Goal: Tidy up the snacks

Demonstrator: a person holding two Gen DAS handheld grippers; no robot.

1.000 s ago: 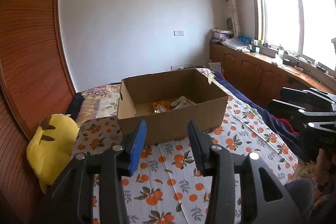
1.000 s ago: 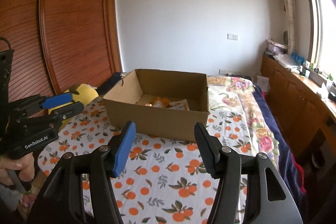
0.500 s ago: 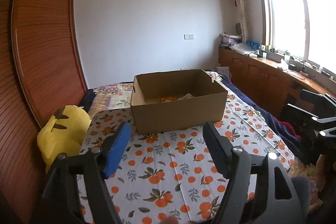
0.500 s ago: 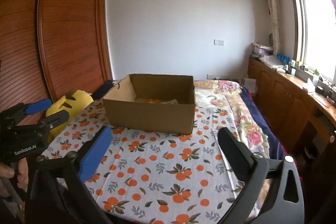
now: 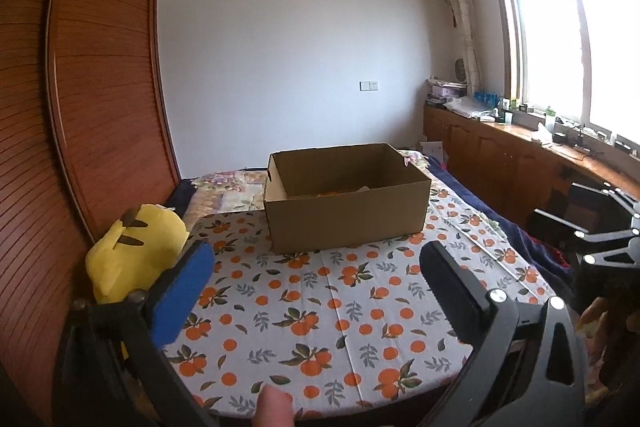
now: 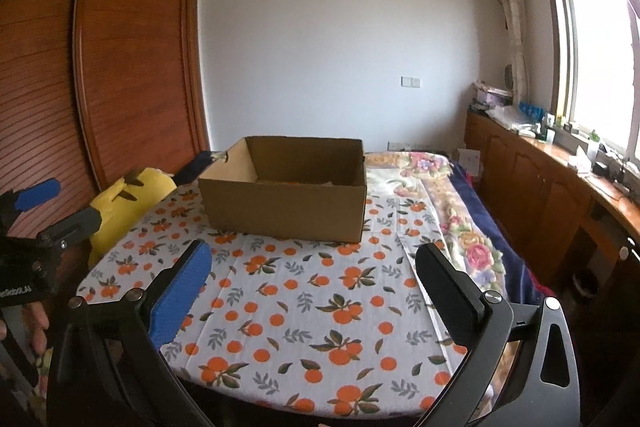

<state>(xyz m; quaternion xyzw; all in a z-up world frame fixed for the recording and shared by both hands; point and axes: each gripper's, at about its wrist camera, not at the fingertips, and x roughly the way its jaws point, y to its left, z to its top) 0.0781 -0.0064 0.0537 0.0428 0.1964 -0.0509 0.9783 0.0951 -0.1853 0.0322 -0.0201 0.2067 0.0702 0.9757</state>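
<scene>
- Left hand-held gripper (image 5: 312, 275) jaws are opening, nothing between them; right hand-held gripper (image 6: 312, 267) is spread wide, empty.
- Short of the box (image 5: 346, 199), any snack could be missed.

Each camera sat on a hand-held gripper, looking forward and slightly down along its fingers across the table (image 5: 320, 307) toward the far wall. The left view stood left of the right view. Both shared the box (image 5: 346, 195) (image 6: 286, 187), some way off, and the window side.
</scene>
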